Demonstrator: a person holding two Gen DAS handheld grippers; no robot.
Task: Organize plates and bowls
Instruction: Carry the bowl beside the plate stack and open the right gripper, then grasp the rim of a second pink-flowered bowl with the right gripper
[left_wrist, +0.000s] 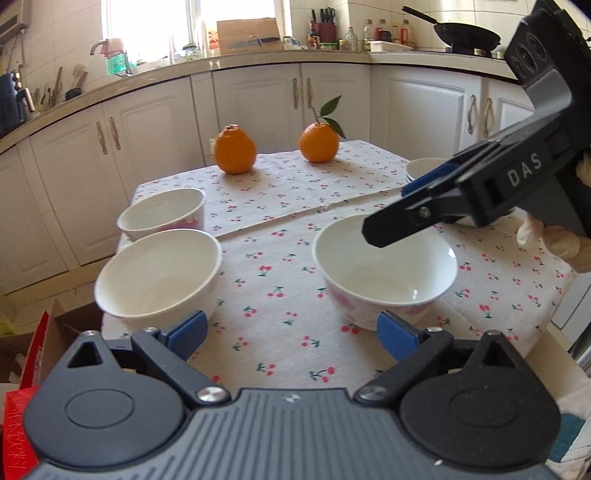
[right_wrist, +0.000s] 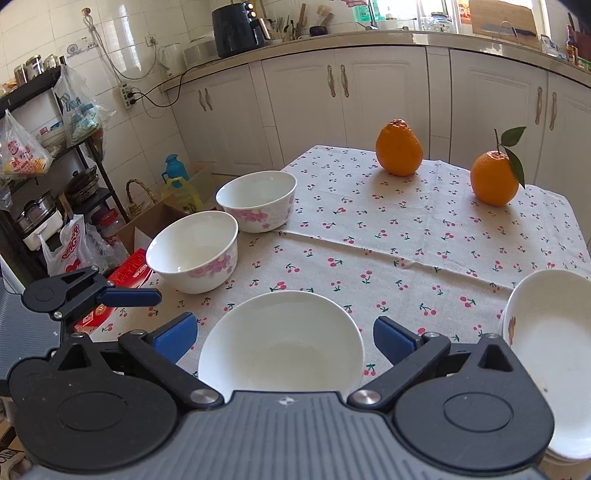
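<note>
- Kitchen with white cabinets (left_wrist: 258, 107) wrapping round, table under a cherry-print tablecloth (left_wrist: 280, 280).
- 3 white bowls with pink flowers, all mouth-up, round so no real long axis: centre bowl (right_wrist: 280, 347), near-left bowl (right_wrist: 192, 254), far-left bowl (right_wrist: 256, 201).
- Stacked plates (right_wrist: 554, 350) sit at the right edge.
- 2 oranges (right_wrist: 399, 147) at the back.
- Right gripper (right_wrist: 282, 338) is spread wide, hovering over the centre bowl, gripping nothing.
- Left gripper (left_wrist: 291, 334) is spread too, holding nothing.
</note>
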